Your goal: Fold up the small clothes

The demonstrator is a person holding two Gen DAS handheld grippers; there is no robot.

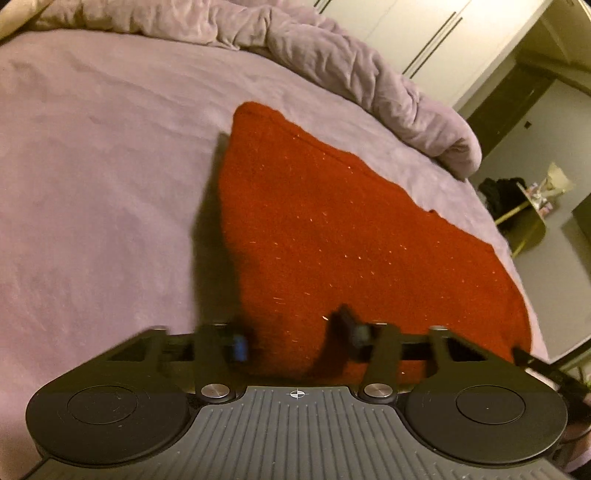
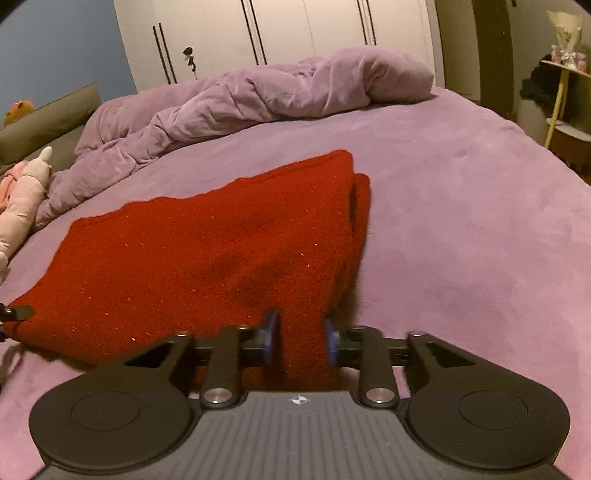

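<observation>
While the red knit garment [image 1: 351, 236] lies spread on the purple bed cover [image 1: 92, 166], you have its near edge lifted off the cover at both ends. It is red wool-like fabric with small light flecks, already doubled over: in the right wrist view a second layer peeks out along its far right edge.

Your left gripper [image 1: 295, 338] has the fabric bunched between its fingers, blue pad [image 1: 240, 347] on one side, dark finger on the other, so it is clamped on the near corner; that view is motion-blurred, so the exact contact is soft.

Your right gripper [image 2: 301, 339] pinches a fold of the same garment between its two blue pads [image 2: 271, 334], jaws close together with cloth between them. A tip of the other gripper shows at the left edge of that view, touching the garment's far corner.

Behind the garment, a rumpled purple duvet [image 2: 258, 92] lies across the far side of the bed. White wardrobe doors [image 2: 295, 29] stand behind it. A pink soft toy [image 2: 22, 199] lies at the left edge, well apart from the garment
</observation>
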